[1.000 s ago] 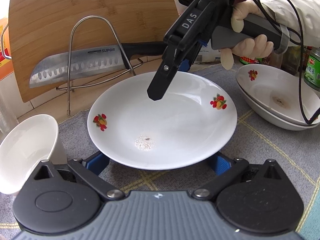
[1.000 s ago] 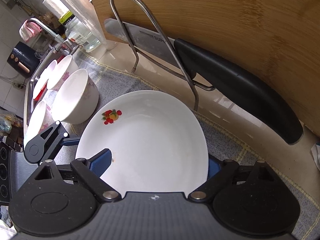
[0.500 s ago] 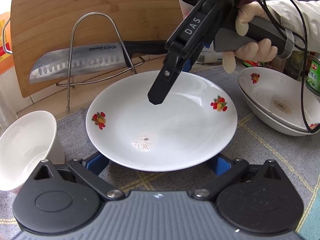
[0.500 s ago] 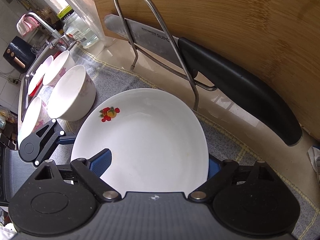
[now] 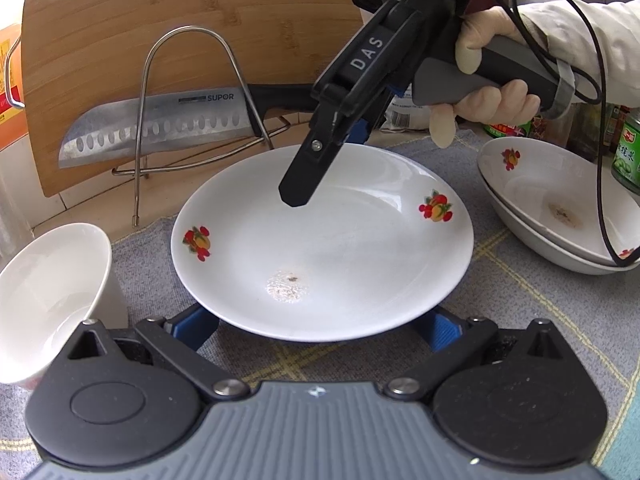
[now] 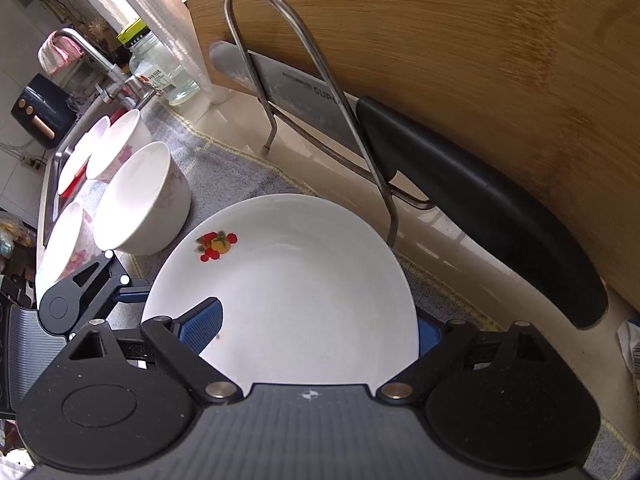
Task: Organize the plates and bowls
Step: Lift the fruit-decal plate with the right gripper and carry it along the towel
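Observation:
A white plate with fruit prints (image 5: 340, 248) lies on the grey mat; it also shows in the right wrist view (image 6: 304, 292). My left gripper (image 5: 316, 322) is open, its blue pads wide apart under the plate's near rim. My right gripper (image 6: 320, 328) straddles the plate's far rim: one finger (image 5: 304, 176) lies over the plate's inside, the other is hidden beneath. Whether it grips the plate is unclear. Two stacked plates (image 5: 560, 208) sit at the right. A white bowl (image 5: 44, 296) stands at the left, with several more bowls (image 6: 136, 196) beside it.
A bamboo cutting board (image 5: 160, 40) leans at the back behind a wire rack (image 5: 180, 92) holding a large knife (image 5: 160, 128). Jars (image 5: 628, 152) stand at the far right. A faucet and sink (image 6: 100, 76) lie beyond the bowls.
The left view has shifted slightly so the plate sits a little higher and right in it. The right gripper stays at the plate's far rim, shifted slightly right.

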Demonstrator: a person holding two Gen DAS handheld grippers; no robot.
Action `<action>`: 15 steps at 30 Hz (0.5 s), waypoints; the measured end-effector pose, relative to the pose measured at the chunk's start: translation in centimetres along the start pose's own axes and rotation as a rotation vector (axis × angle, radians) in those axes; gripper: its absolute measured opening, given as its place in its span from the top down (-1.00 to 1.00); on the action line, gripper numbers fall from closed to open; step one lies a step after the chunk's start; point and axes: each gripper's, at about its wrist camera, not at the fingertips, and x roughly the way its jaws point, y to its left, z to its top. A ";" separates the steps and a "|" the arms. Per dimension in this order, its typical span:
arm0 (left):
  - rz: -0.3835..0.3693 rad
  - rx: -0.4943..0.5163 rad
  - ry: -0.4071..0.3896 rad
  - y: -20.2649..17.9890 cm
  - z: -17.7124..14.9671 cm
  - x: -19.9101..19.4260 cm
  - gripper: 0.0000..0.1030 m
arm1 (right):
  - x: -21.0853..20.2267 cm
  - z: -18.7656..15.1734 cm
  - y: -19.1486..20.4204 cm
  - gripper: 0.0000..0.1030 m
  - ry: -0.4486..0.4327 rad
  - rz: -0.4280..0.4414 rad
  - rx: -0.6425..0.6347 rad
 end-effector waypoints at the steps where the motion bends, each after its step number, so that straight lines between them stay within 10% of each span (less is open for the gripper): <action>1: 0.000 0.000 0.002 0.0 0.0 0.0 -0.99 | -0.1 0.0 -0.1 -0.87 -0.001 0.003 0.005; 15: 0.016 0.031 0.008 -0.5 0.1 -1.6 -0.98 | -1.4 -1.2 1.2 -0.87 -0.011 0.038 0.016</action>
